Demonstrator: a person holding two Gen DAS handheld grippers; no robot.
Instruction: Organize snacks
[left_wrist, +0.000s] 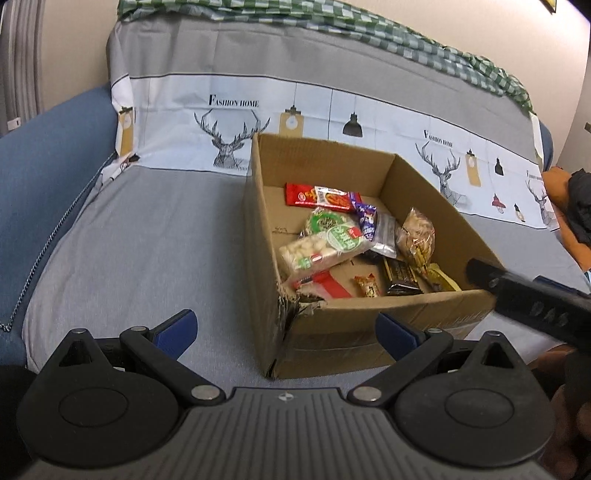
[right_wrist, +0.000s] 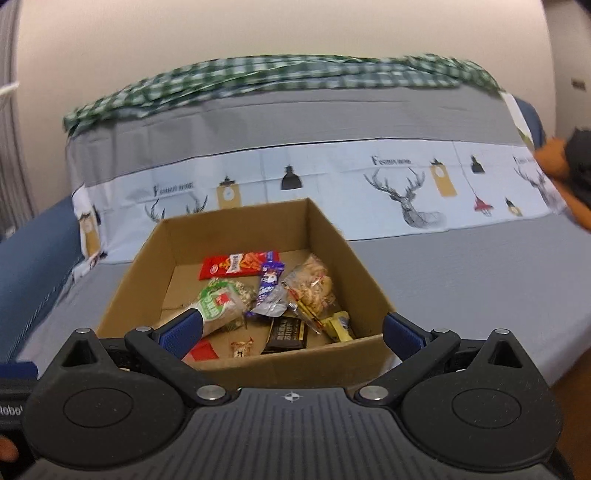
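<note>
Grey sofa cover (left_wrist: 129, 240) under cardboard box (left_wrist: 369, 332) of snacks (left_wrist: 325, 240). Left tongs (left_wrist: 286, 328) spread wide, empty, before box's torn corner.

Right wrist view: right tongs (right_wrist: 291, 328) spread, empty, over box's near wall; snacks just ahead inside.

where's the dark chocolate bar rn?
In the cardboard box, near its front wall: the dark chocolate bar lies between a small orange candy and a yellow packet.

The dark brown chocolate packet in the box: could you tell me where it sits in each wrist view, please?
Left wrist: dark brown chocolate packet, right of centre, by the box's near wall.
Right wrist: centre, near wall.
Shared landmark: small orange candy immediately left.
</note>
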